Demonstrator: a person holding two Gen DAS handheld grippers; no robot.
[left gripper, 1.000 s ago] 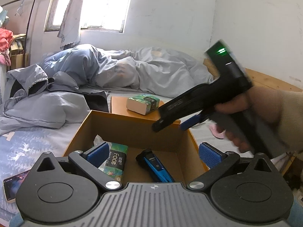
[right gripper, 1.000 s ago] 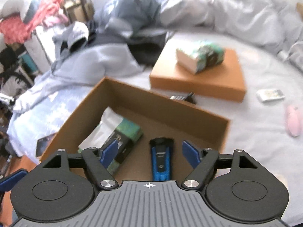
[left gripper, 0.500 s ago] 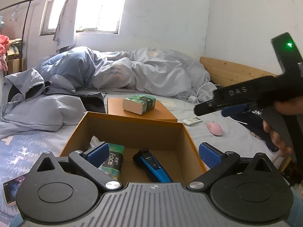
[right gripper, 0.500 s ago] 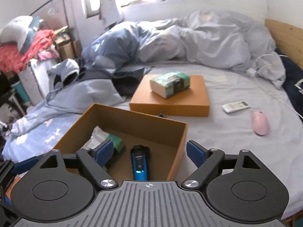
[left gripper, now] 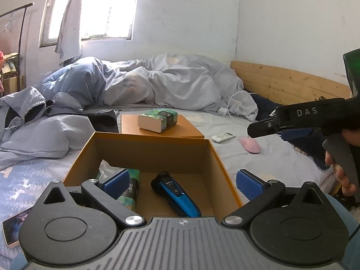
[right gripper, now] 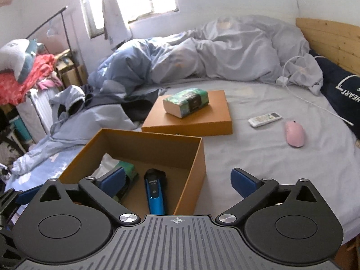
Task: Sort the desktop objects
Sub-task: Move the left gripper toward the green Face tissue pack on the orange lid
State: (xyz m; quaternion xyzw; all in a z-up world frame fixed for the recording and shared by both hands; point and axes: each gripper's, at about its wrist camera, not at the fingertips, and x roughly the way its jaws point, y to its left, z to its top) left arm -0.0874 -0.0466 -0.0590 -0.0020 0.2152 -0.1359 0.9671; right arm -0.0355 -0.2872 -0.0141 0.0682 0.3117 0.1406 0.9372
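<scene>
An open orange box stands on the bed. Inside it lie a blue electric shaver and a green tissue pack. My left gripper hovers open at the box's near side, nothing between its pads. My right gripper is open over the box's right wall; its jaws have just been opening wide, with nothing in them. It also shows at the right edge of the left wrist view, held by a hand. A white remote and a pink mouse lie on the sheet to the right.
The box lid lies behind the box with another green tissue pack on it. A rumpled grey duvet and jackets fill the back and left. A phone lies at the near left. A white cable crosses the sheet.
My right gripper has drawn back from over the box and swung to the right, its jaws spreading wider. The shaver stays in the box. My left gripper has hardly moved.
</scene>
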